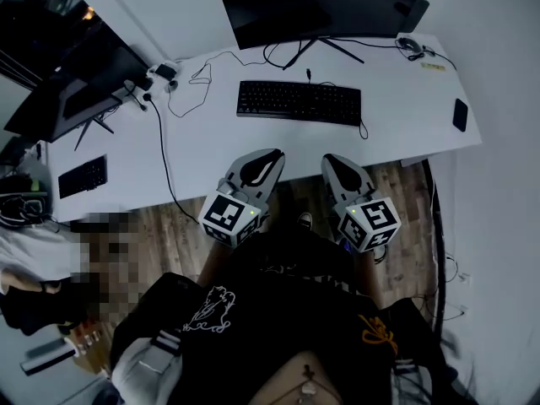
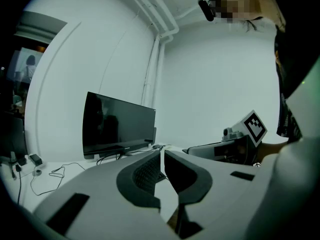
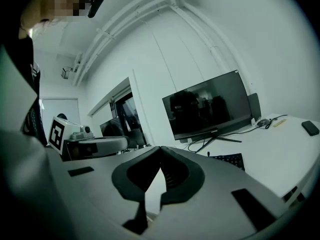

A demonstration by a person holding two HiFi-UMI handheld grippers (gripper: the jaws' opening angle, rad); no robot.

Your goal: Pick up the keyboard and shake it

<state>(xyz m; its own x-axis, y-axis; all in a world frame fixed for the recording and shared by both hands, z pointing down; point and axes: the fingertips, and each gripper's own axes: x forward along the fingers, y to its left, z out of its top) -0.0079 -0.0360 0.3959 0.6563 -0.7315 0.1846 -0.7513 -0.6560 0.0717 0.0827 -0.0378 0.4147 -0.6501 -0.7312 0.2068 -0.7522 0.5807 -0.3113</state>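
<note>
While the keyboard (image 1: pixel 299 102) lay untouched, my left gripper (image 1: pixel 272 155) and right gripper (image 1: pixel 332 160) hung short of it, pressed together, empty. Each lined up with one end, I judged.

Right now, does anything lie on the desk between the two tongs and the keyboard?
Nothing visible does. Only bare white desk separates the shut left tongs and right tongs from the keyboard. A black cable runs off the desk edge to the left of the left tongs, outside the path.
</note>
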